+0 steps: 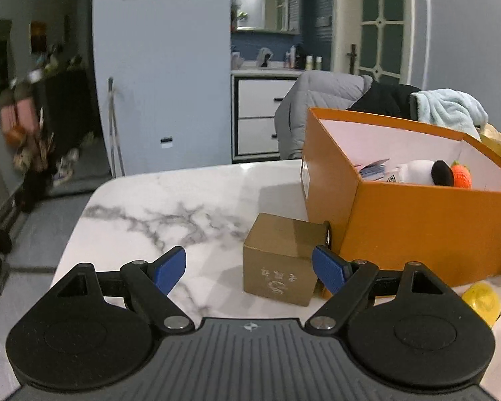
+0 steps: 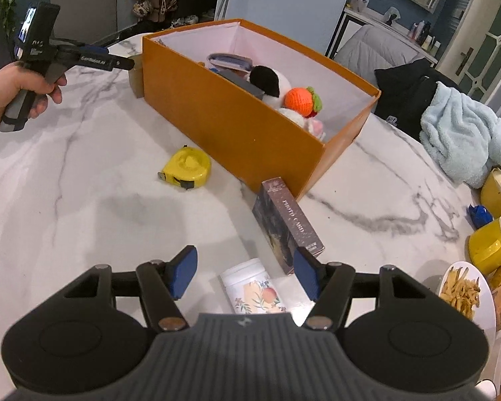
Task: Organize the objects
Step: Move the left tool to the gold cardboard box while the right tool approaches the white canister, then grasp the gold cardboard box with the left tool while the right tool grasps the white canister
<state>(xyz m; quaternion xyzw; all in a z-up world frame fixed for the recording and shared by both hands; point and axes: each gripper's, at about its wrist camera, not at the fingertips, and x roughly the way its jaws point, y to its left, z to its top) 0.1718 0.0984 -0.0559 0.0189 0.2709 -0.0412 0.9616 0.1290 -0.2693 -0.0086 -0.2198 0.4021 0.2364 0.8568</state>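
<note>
So there's an orange cardboard box sitting open on the marble tabletop, already holding a black-and-white plush, a crocheted orange fruit and some booklet-type stuff.

The left gripper has its jaws spread wide with nothing pinched. A small gold carton stands on the tabletop just ahead, lined up with the gap, closer to the right-hand pad, and tucked against the orange box's corner. The left wrist view is the only one that really shows that carton; from the right side you just catch a sliver of it behind the box's far corner.

The right wrist view gives you way more of the table. It shows the person's hand wrapped around the left gripper's handle, its nose pointing at that far corner. There's a yellow tape measure lying near the box's long side (the left camera only gets a yellow blob at its edge), and a dark "photo card" box just off the near corner.

The right gripper has its jaws partly spread and holds nothing; a white jar with a peach print lies on the tabletop below the gap, with neither pad touching it as far as I can see.

Off to the right: a yellow mug, a plate of fries, a light blue towel.
</note>
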